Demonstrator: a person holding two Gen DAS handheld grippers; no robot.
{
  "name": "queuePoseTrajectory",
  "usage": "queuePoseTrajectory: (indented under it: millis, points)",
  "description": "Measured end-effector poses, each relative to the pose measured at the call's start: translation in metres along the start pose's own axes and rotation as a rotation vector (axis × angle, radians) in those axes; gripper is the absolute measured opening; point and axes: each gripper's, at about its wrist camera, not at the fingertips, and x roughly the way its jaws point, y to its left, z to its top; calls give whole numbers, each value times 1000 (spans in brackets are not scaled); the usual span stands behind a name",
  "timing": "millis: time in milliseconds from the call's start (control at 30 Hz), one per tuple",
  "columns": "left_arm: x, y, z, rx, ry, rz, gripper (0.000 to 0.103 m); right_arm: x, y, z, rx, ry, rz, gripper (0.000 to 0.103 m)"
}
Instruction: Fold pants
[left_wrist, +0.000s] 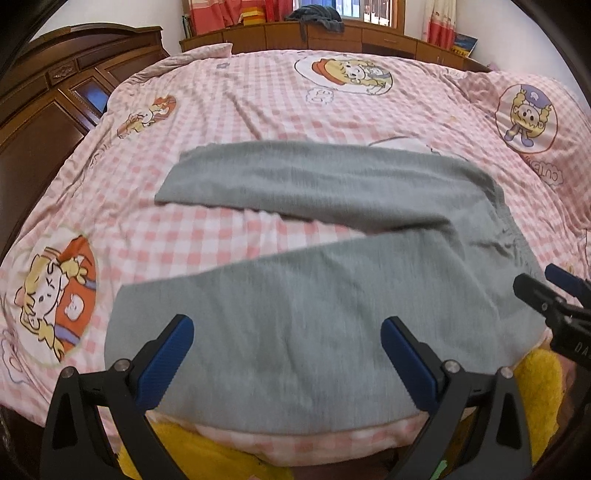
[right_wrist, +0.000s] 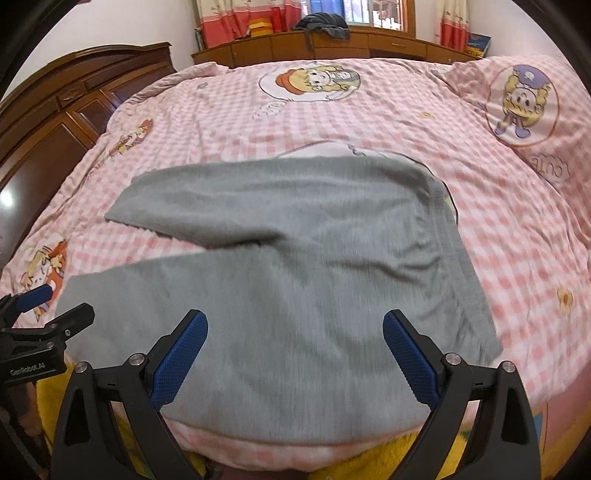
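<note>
Left wrist view shows grey pants spread on the checked bedspread, left gripper and right gripper both wide open, holding nothing

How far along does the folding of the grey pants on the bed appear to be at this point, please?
Barely started. Done: the grey pants lie spread on the pink checked bedspread, the two legs splayed apart with bedspread showing between them and no fold visible. In hand: nothing; the left gripper and right gripper both hover open above the near leg. Left: every fold, probably starting with laying one leg over the other.
</note>
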Motion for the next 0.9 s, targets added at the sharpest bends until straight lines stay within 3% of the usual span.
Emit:
queuePoseTrajectory:
  millis: [367,900]
  points:
    - [22,6,50,29,-33,34,103,24,-15,54,-11,18,15,98]
    - [125,10,135,52,47,-7,103,123,-54,127,-22,112,6,98]
